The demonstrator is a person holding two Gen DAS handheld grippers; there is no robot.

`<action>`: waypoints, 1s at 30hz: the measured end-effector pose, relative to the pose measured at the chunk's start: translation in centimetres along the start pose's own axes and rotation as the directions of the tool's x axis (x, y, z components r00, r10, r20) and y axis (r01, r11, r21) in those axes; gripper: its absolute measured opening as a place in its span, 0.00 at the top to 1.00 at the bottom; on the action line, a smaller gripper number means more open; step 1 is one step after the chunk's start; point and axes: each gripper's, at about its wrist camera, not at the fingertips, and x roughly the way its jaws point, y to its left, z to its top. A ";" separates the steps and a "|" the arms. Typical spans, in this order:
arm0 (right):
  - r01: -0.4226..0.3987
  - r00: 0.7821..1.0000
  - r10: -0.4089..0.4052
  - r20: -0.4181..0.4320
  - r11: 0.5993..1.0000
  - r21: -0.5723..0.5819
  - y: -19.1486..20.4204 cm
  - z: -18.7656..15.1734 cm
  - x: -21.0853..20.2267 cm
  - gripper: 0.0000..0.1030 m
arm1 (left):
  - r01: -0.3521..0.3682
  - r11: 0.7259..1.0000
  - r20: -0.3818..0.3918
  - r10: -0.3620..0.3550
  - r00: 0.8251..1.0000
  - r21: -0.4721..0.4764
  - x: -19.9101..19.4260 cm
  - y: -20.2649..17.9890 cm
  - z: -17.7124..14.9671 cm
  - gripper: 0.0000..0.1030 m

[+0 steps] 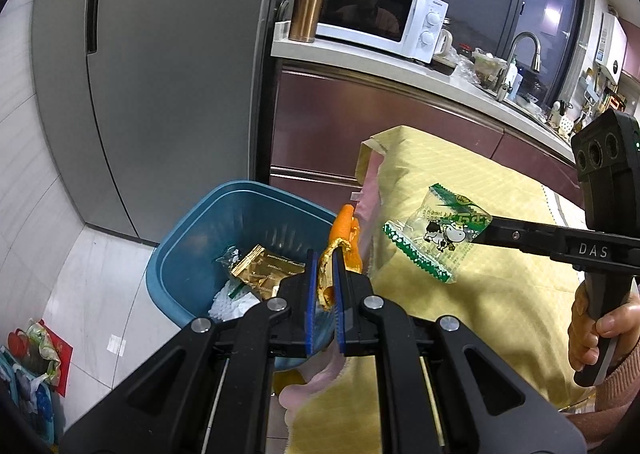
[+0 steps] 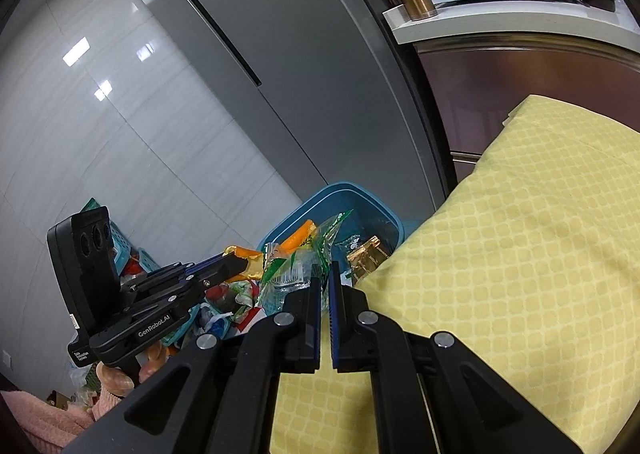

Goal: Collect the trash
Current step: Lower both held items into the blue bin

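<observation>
My left gripper is shut on an orange peel, held over the near rim of the blue trash bin. The bin holds a gold wrapper and white trash. My right gripper is shut on a clear green milk wrapper with a cow print. In the left wrist view the right gripper holds that wrapper above the yellow tablecloth, right of the bin. In the right wrist view the left gripper holds the peel before the bin.
A grey fridge stands behind the bin. A counter holds a copper tumbler, a microwave and a sink tap. Bags and baskets of clutter lie on the tiled floor at left.
</observation>
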 end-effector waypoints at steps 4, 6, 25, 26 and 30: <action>-0.001 1.000 0.001 -0.010 1.000 -0.005 0.1 0.2 0.6 0.97 | -0.007 1.000 -0.002 0.007 1.000 -0.007 0.1 0.4 0.0 0.92; -0.002 1.000 0.002 -0.015 1.000 -0.006 0.2 0.2 0.8 0.97 | -0.007 1.000 -0.003 0.007 1.000 -0.014 0.3 0.6 0.0 0.92; 0.002 0.999 -0.002 -0.046 1.000 -0.016 0.5 0.9 2.9 0.97 | -0.021 0.999 -0.011 0.020 1.000 -0.032 0.7 1.6 -0.1 0.92; 0.002 0.999 -0.002 -0.047 1.000 -0.016 0.5 0.9 3.0 0.97 | -0.021 0.999 -0.011 0.021 1.000 -0.033 0.7 1.7 -0.1 0.92; 0.002 0.999 -0.003 -0.053 1.000 -0.017 0.4 0.9 3.3 0.97 | -0.026 0.999 -0.015 0.025 1.000 -0.035 1.0 1.7 -0.1 0.92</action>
